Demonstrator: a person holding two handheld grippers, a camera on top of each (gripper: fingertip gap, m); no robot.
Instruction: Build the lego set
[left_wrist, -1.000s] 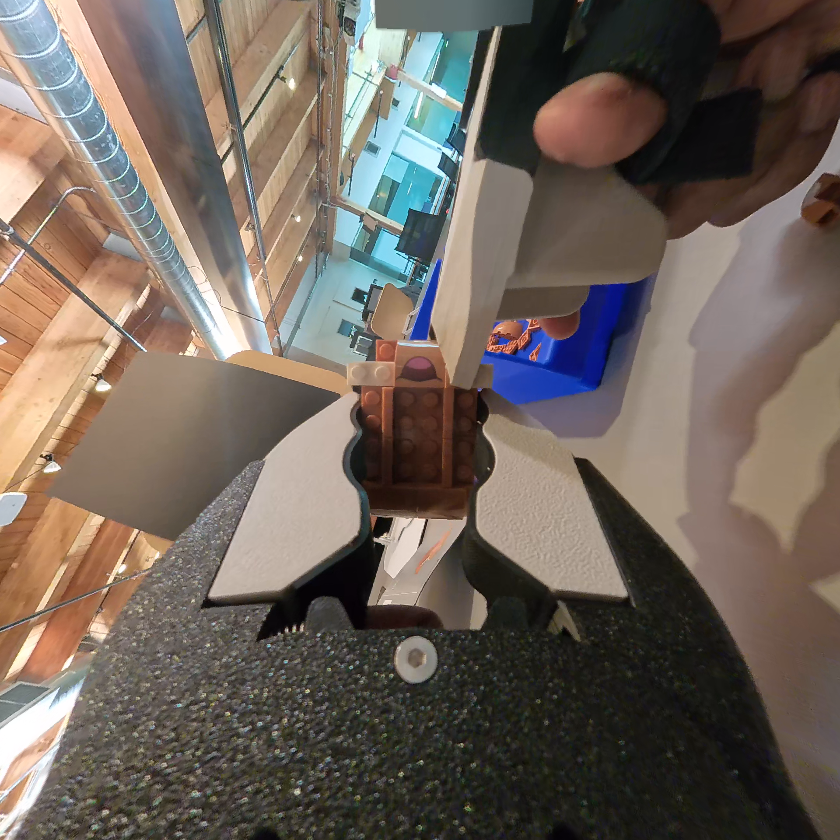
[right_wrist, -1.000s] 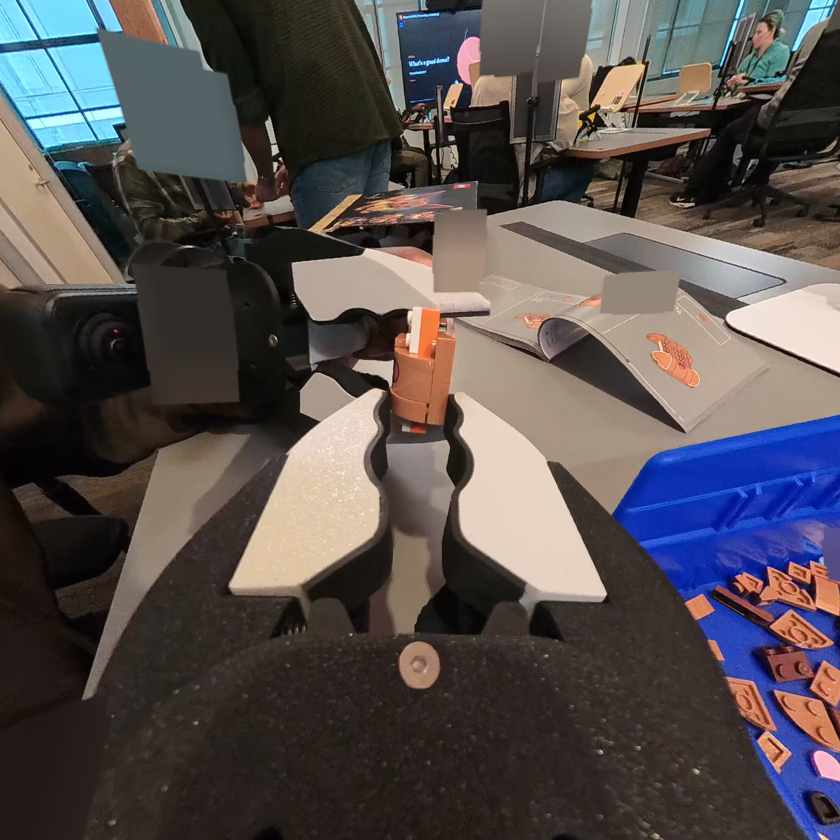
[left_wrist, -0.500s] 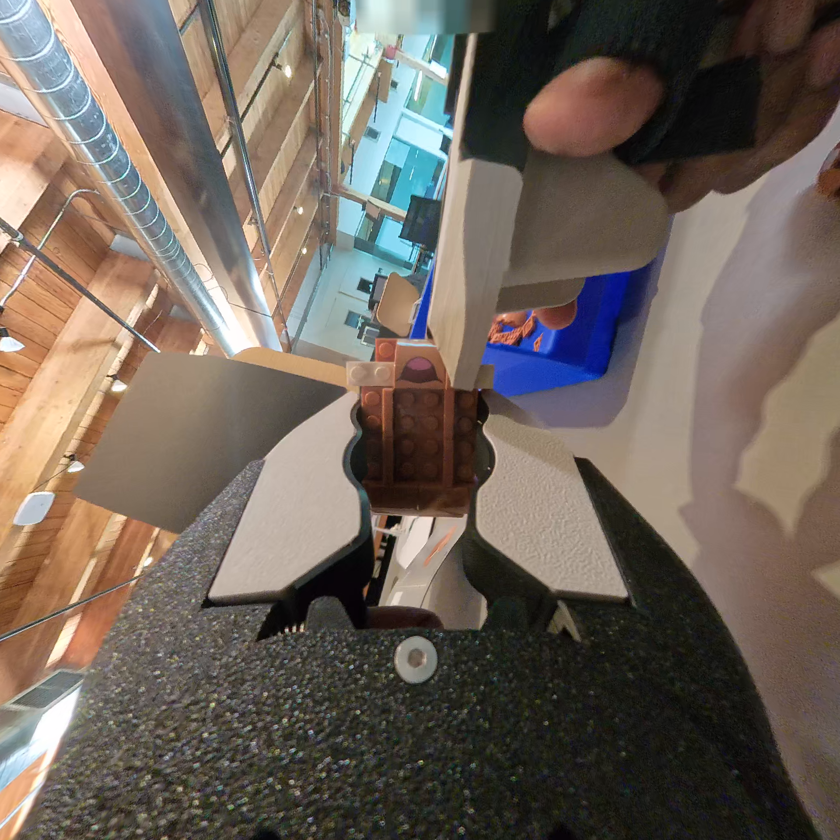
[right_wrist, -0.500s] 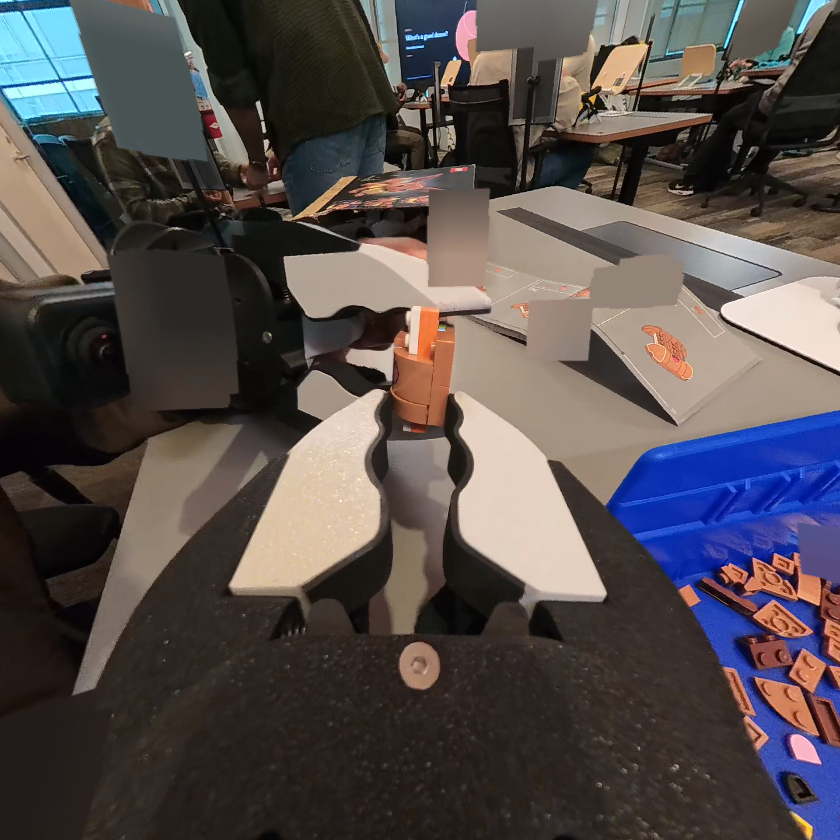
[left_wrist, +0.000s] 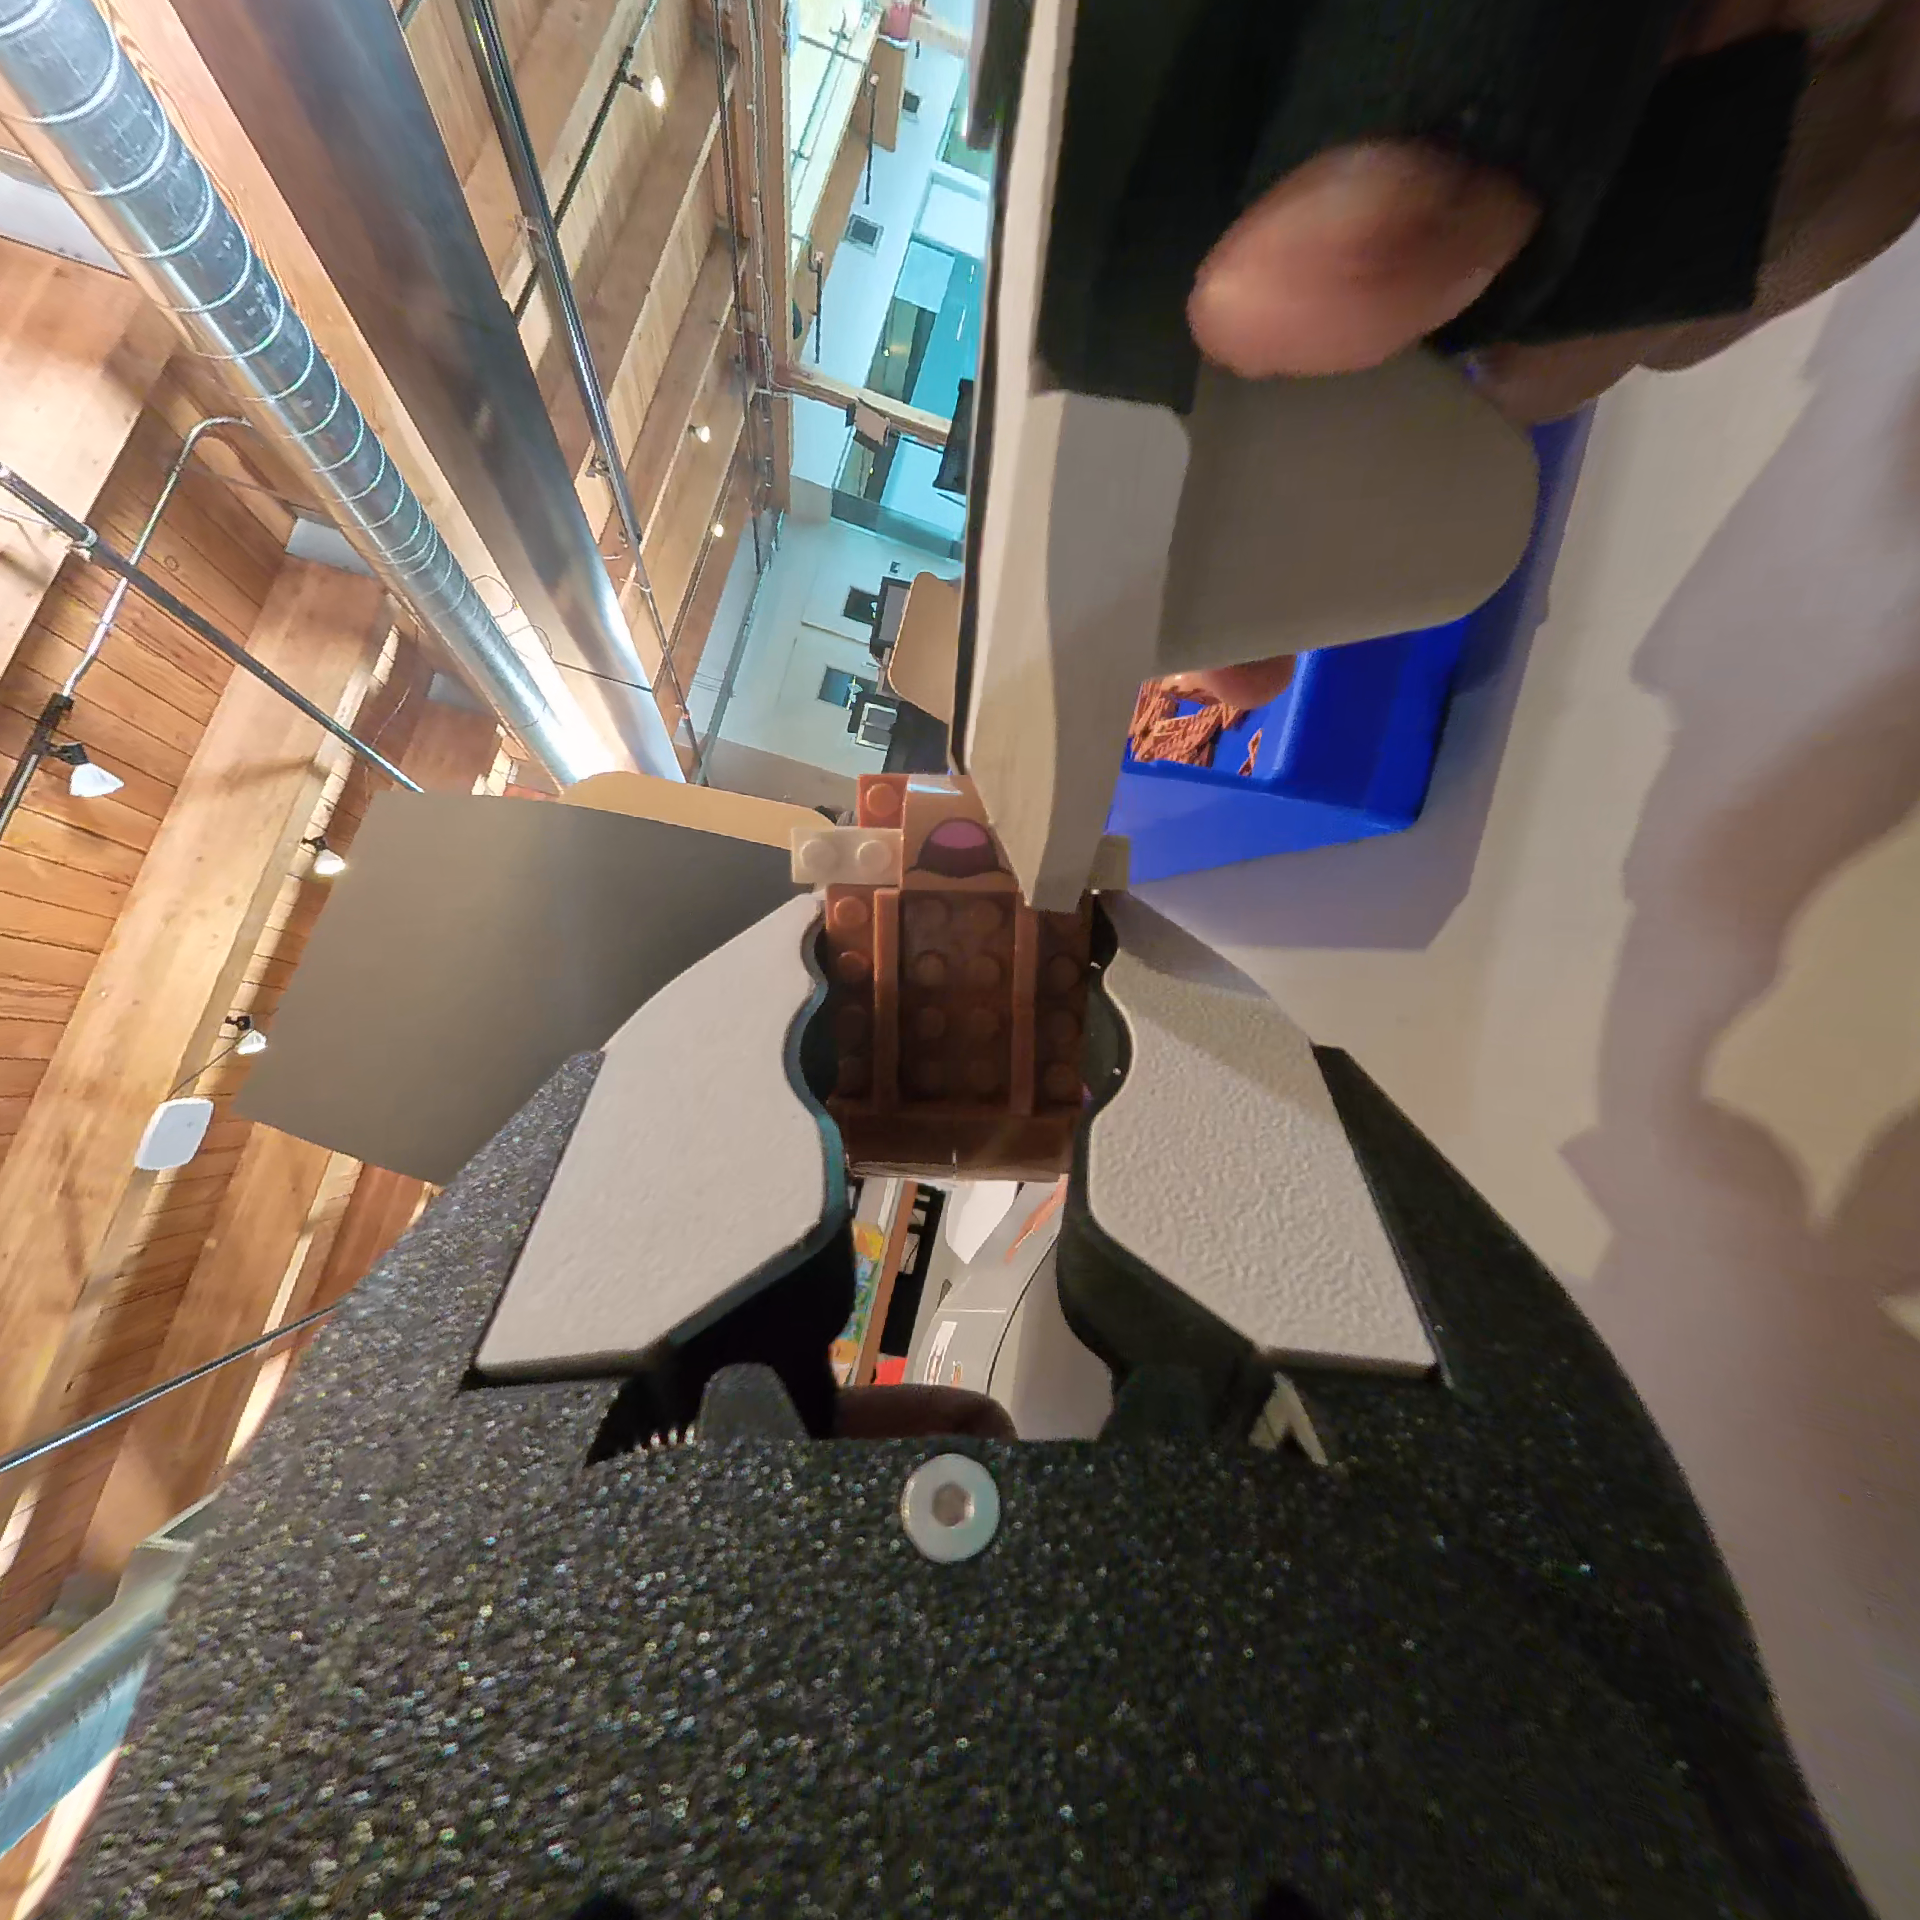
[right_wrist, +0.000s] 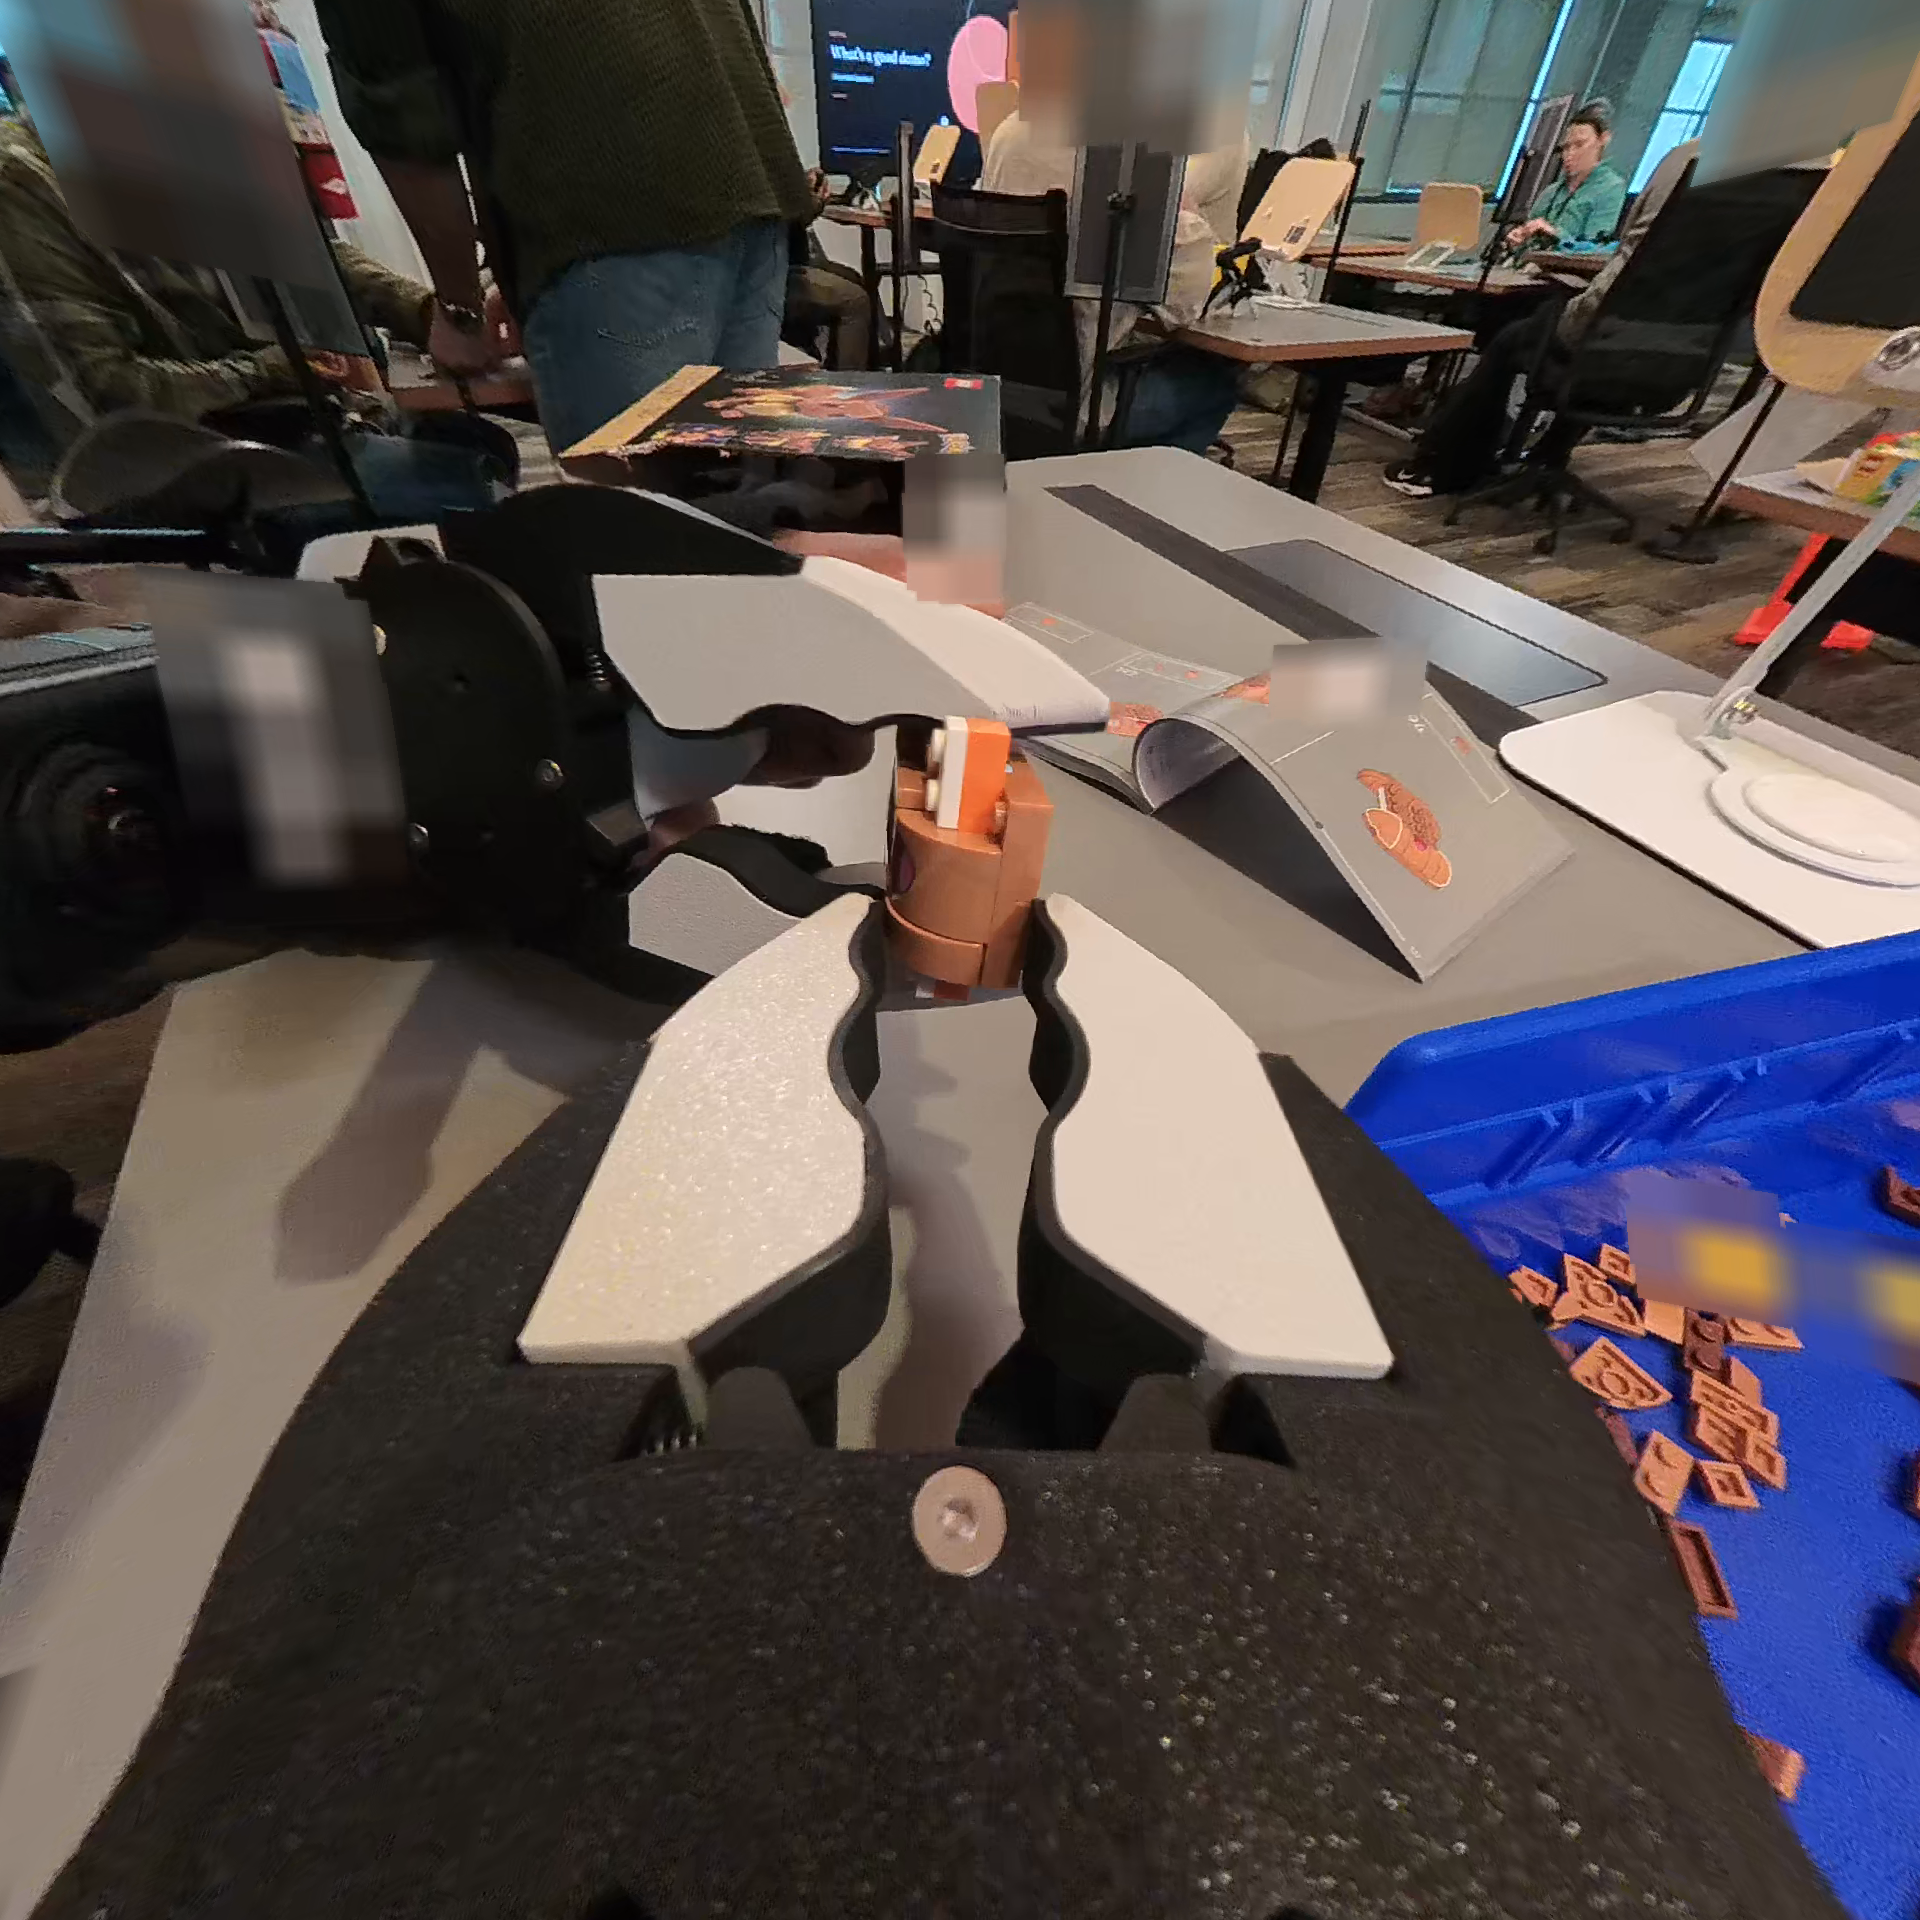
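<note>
Grippers, two: left gripper (left_wrist: 956, 997) and right gripper (right_wrist: 954, 940) both clamp one brown lego assembly (right_wrist: 961, 862).

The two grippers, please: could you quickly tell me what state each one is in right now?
Left gripper: shut on the brown lego assembly, clamping its sides.
Right gripper: shut on the same brown lego assembly, fingertips pinching its lower end.

In the right wrist view, the blue bin (right_wrist: 1621, 1049) runs off the right edge, and mosaic patches cover some of its loose brown pieces (right_wrist: 1704, 1392). The lower end of the brown lego build (right_wrist: 961, 873) sits hidden between the right tongs (right_wrist: 954, 935). A patch hides part of the open booklet (right_wrist: 1382, 821).
</note>
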